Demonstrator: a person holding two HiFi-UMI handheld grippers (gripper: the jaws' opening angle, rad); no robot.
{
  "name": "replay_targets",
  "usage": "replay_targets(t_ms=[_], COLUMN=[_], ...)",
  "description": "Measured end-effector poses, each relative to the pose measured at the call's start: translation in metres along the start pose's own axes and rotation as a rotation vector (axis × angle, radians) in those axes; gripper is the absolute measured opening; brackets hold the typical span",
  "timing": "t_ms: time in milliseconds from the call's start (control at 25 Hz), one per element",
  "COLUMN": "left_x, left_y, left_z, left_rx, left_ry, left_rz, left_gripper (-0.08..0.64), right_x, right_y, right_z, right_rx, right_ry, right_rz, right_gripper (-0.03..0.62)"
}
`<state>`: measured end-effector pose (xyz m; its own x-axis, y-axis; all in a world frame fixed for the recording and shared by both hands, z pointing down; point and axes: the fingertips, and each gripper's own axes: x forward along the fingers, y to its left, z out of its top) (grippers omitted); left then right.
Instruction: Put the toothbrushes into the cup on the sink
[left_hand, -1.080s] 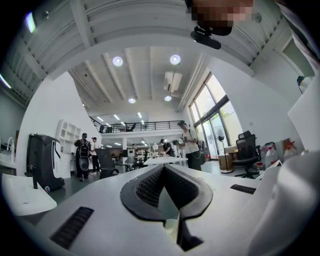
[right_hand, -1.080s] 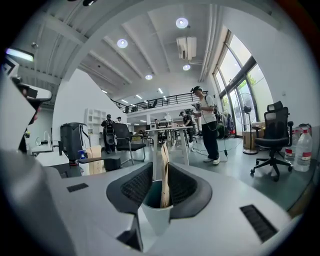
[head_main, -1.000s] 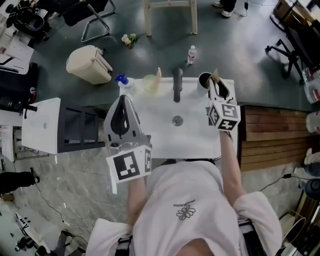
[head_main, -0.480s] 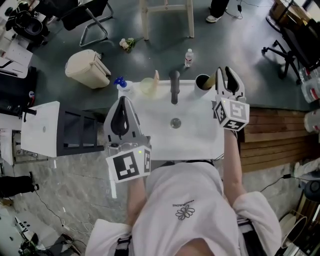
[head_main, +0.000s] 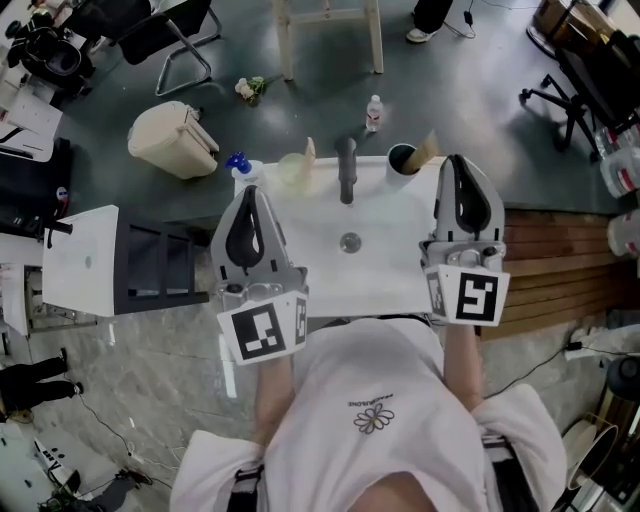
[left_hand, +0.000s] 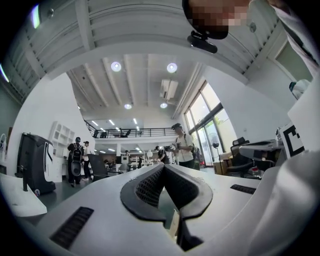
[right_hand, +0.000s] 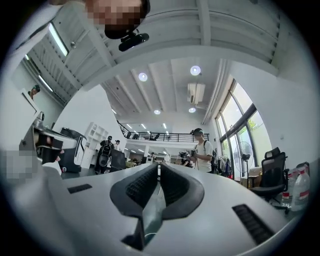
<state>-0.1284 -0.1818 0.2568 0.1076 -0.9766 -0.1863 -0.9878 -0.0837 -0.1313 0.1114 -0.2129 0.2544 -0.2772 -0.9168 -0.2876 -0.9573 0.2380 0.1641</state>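
Beside sink (head_main: 385, 268), right hand-held gripper (head_main: 466, 195), jaws pressed together, has left cup (head_main: 403, 158).

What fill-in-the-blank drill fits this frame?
1. A toothbrush sticks out of the dark ____ at the back right.
2. The left gripper and right gripper are both empty, with fingers ____.
3. The drain lies just in front of the ____.

Missing words: cup; shut; faucet
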Motion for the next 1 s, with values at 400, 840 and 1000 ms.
replay_targets(t_ms=[400,840,1000], left_x=[-0.001,-0.001,0.0], left_y=[-0.01,-0.01,-0.011], left_z=[0.005,0.007,0.006], left_rx=[0.017,0.013,-0.014], left_ry=[-0.044,-0.048,-0.042], left_rz=[-0.033,-0.031,-0.02], left_gripper=[0.017,0.017,0.016], right_x=[-0.023,-0.023,-0.023], right_y=[0.022,0.016,0.015], right_z=[-0.015,-0.012,-0.013], right_rx=[-0.001,0.012,0.033], right_ry=[0.096,0.083,0.083], right_rz=[0.013,0.002,0.013], right_gripper=[0.011,0.012,0.011])
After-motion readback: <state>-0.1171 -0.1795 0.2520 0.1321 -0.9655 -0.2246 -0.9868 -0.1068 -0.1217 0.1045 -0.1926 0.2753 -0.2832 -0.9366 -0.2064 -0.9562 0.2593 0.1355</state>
